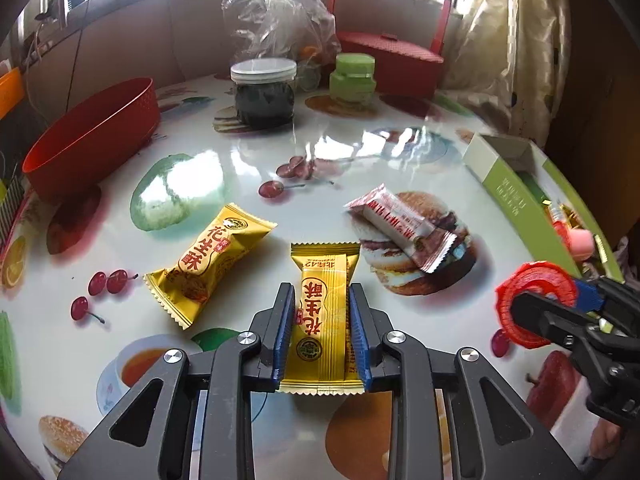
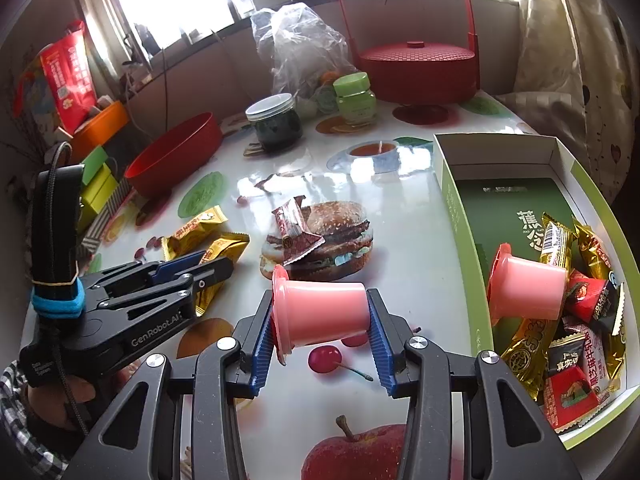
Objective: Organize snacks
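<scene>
A: What does the left hand-held gripper [image 1: 322,300] have?

B: A yellow snack packet [image 1: 323,316], clenched between its blue pads [image 1: 285,320]. The packet lies lengthwise along the fingers, its crimped ends sticking out front and back.

A: And the right hand-held gripper [image 2: 322,312]?

B: It grasps a pink jelly cup [image 2: 320,314] lying sideways, rim toward the left pad, base toward the right one. The left wrist view shows that cup's red lid face at its right edge.

A: Where are the other snacks?

B: A second yellow packet [image 1: 208,264] lies on the bench [image 1: 240,168] just left of the held one, apart from it. A red-and-white wrapped bar [image 1: 400,226] rests on the printed burger picture, further right. The green box [image 2: 452,208] stands open at the right side of the bench, with another pink jelly cup [image 2: 528,288] and a heap of wrapped snacks [image 2: 576,364] at its near end.

A: Anything further back?

B: A red bowl [image 1: 92,140] at the left, a dark jar with a white lid [image 1: 264,94], a green jar [image 1: 353,76], a clear plastic bag [image 1: 276,12] behind them, and a red lidded basket [image 2: 416,68] with a tall handle.
</scene>
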`<state>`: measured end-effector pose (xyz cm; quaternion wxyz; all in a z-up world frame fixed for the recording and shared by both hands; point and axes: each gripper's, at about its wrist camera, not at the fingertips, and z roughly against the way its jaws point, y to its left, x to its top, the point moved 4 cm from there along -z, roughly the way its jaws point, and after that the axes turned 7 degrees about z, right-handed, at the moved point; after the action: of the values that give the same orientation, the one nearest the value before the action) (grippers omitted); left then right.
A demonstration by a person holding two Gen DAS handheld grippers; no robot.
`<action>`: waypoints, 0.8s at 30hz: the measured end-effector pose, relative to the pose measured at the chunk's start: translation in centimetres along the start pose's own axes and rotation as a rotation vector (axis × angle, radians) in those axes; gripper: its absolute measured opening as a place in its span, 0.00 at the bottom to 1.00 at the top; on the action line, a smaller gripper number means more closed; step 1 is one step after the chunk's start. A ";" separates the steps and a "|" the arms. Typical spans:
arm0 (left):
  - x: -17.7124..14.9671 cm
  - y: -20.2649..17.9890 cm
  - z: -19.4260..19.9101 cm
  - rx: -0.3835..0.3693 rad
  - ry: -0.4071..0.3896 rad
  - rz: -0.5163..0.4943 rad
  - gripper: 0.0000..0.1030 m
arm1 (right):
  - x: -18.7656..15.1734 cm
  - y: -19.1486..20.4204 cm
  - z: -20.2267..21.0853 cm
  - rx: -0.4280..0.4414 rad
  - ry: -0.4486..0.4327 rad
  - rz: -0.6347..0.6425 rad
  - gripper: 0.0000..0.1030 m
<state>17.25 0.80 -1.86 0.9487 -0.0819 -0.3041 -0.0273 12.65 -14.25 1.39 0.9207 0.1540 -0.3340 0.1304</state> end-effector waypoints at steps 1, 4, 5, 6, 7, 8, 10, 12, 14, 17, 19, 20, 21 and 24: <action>0.1 -0.1 0.0 0.005 -0.001 -0.007 0.27 | 0.0 0.0 0.0 0.000 0.000 0.000 0.41; 0.2 -0.3 -0.2 0.014 0.000 -0.014 0.27 | 0.0 0.0 0.1 0.000 0.000 -0.001 0.41; 0.3 -0.3 -0.3 0.017 -0.001 -0.012 0.27 | 0.0 0.0 0.1 0.000 0.000 -0.001 0.41; 0.3 -0.3 -0.3 0.018 0.000 -0.013 0.27 | 0.0 0.1 0.1 0.000 -0.001 0.000 0.41; 0.3 -0.4 -0.3 0.019 -0.001 -0.019 0.27 | 0.0 0.1 0.1 -0.001 -0.002 0.001 0.41; 0.2 -0.4 -0.3 0.019 -0.002 -0.020 0.27 | -0.1 0.1 0.2 -0.001 -0.004 0.002 0.41; 0.2 -0.5 -0.2 0.013 -0.001 -0.021 0.24 | -0.2 0.2 0.3 -0.003 -0.005 0.002 0.41; 0.1 -0.4 0.1 0.016 -0.012 -0.013 0.23 | -0.2 0.1 0.4 -0.004 -0.006 0.001 0.41; 0.1 -0.4 0.4 0.008 -0.019 -0.007 0.23 | -0.2 0.1 0.5 -0.005 -0.007 -0.001 0.41; 0.2 -0.6 0.8 0.006 -0.031 -0.008 0.23 | -0.1 0.0 0.7 -0.006 -0.011 -0.001 0.41; 0.3 -0.7 1.4 0.003 -0.043 -0.008 0.23 | -0.1 0.0 1.0 -0.007 -0.016 -0.002 0.41; 0.4 -0.8 1.6 -0.001 -0.048 -0.009 0.23 | 0.0 -0.1 1.1 -0.007 -0.018 -0.003 0.41; 0.5 -0.9 1.9 -0.004 -0.055 -0.010 0.23 | 0.0 -0.1 1.2 -0.007 -0.021 -0.004 0.41; 0.7 -1.2 2.7 -0.011 -0.069 -0.014 0.23 | 0.0 -0.2 1.7 -0.011 -0.029 -0.007 0.41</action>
<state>16.14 0.09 0.89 0.9369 -0.0861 -0.3371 -0.0328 11.79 -15.09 2.55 0.9170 0.1521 -0.3475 0.1230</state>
